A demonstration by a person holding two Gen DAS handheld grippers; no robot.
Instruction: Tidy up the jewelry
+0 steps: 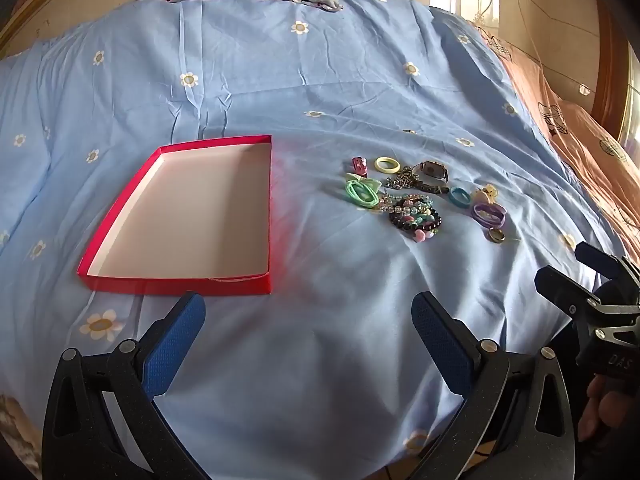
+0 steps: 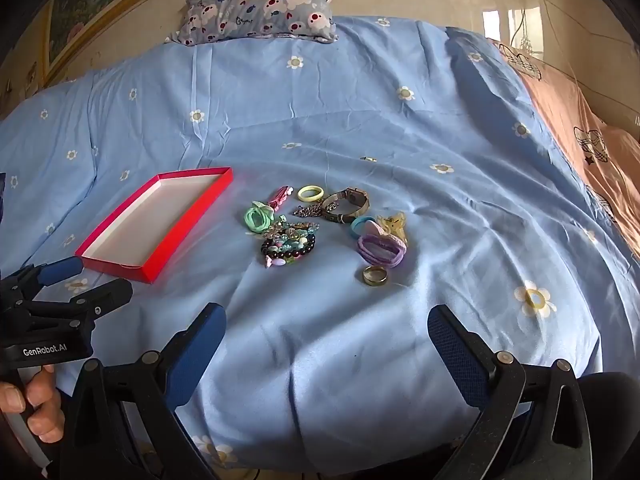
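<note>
A shallow red box (image 1: 120, 280) (image 2: 116, 268) with a white inside lies empty on the blue bedsheet, left of a pile of jewelry. The pile holds beaded bracelets (image 1: 414, 214) (image 2: 290, 244), green hair ties (image 1: 362, 194) (image 2: 258, 216), a yellow ring (image 1: 387, 165) (image 2: 310, 193), a watch (image 1: 432, 170) (image 2: 350, 200), a chain (image 1: 402, 180), purple hair ties (image 1: 490, 214) (image 2: 380, 250), a blue band (image 1: 459, 196) and a gold ring (image 1: 497, 235) (image 2: 375, 275). My left gripper (image 1: 308, 312) is open and empty, near the box's front edge. My right gripper (image 2: 326, 326) is open and empty, just short of the pile.
A patterned pillow (image 2: 260, 6) lies at the head of the bed. A pink quilt (image 2: 592, 140) runs along the right side. The right gripper shows at the right edge of the left wrist view (image 1: 592, 292); the left gripper shows at the left edge of the right wrist view (image 2: 60, 284).
</note>
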